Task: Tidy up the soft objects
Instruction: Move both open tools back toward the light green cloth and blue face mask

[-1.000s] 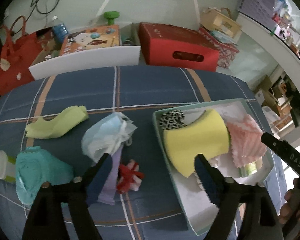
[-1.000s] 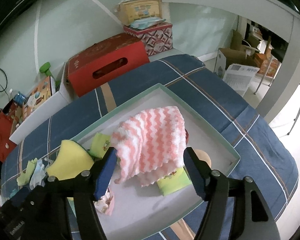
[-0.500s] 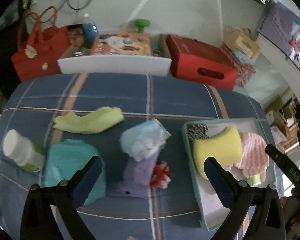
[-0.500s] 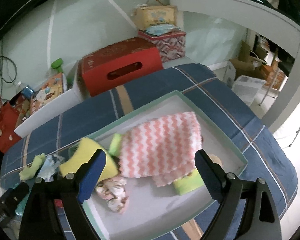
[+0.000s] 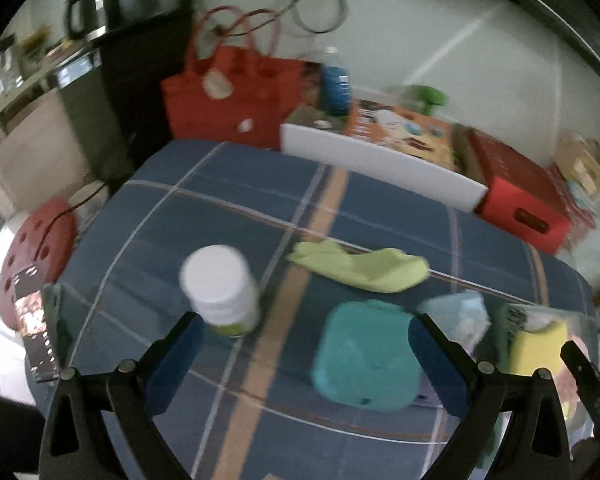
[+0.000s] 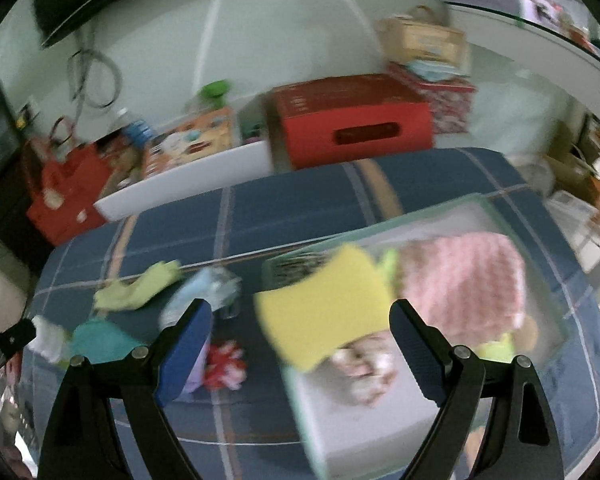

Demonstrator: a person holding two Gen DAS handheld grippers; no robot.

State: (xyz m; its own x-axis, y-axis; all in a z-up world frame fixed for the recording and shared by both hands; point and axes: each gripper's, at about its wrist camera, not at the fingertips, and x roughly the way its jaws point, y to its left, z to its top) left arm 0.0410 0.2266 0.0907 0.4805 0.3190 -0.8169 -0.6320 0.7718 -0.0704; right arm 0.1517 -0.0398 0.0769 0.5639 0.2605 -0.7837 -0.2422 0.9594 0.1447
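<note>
While blurred, bottle (image 5: 220,288) stands beside teal pouch (image 5: 364,356).

Both tools look alike. The left gripper (image 5: 304,354) has black angular plastic arms with triangular cut-outs, silver screws at the joints and dark blue pads (image 5: 176,356) on its fingers. The right gripper (image 6: 302,348) matches, with blue pads (image 6: 186,346).

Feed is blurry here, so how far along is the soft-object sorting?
Done: yellow sponge and pink knitted cloth lie in the tray. In hand: nothing; left gripper and right gripper are open. Left: lime cloth, teal item, crumpled blue piece, red-white bow.
</note>
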